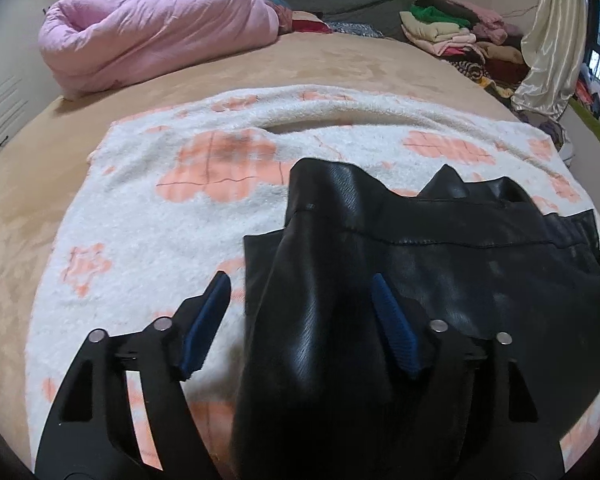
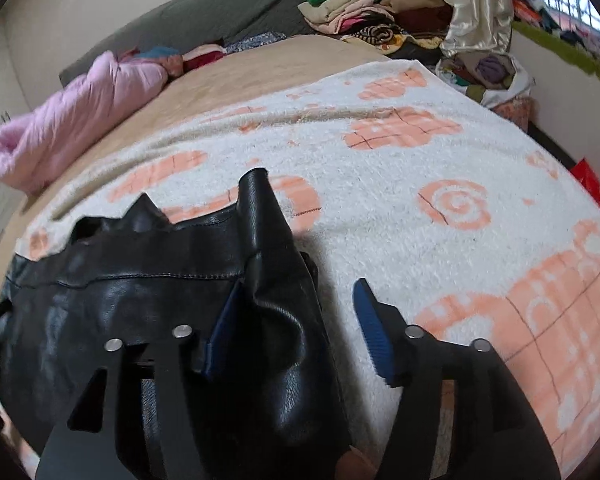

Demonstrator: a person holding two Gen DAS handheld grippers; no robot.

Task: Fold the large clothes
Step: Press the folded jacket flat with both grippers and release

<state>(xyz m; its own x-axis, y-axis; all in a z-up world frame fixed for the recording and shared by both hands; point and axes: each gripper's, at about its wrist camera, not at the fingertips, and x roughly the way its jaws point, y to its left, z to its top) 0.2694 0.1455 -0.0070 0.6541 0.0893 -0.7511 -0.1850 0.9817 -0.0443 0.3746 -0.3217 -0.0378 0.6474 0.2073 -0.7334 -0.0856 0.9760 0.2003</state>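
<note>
A black leather jacket point(image 1: 440, 280) lies on a white blanket with orange flowers point(image 1: 148, 208) spread over the bed. My left gripper point(image 1: 300, 292) is open, its jaws wide apart astride the jacket's folded left sleeve. In the right wrist view the jacket point(image 2: 140, 300) lies at lower left on the blanket point(image 2: 420, 160). My right gripper point(image 2: 300, 300) is open, its jaws astride the jacket's folded right sleeve, the left finger over the leather and the right finger over the blanket. Neither gripper holds anything.
A rolled pink quilt point(image 1: 152, 40) lies at the bed's far left. A pile of folded clothes point(image 1: 456, 36) sits at the far right beside a cream curtain point(image 1: 548, 40). A grey headboard cushion point(image 2: 220, 8) runs along the back. The tan bedsheet point(image 1: 340, 64) shows beyond the blanket.
</note>
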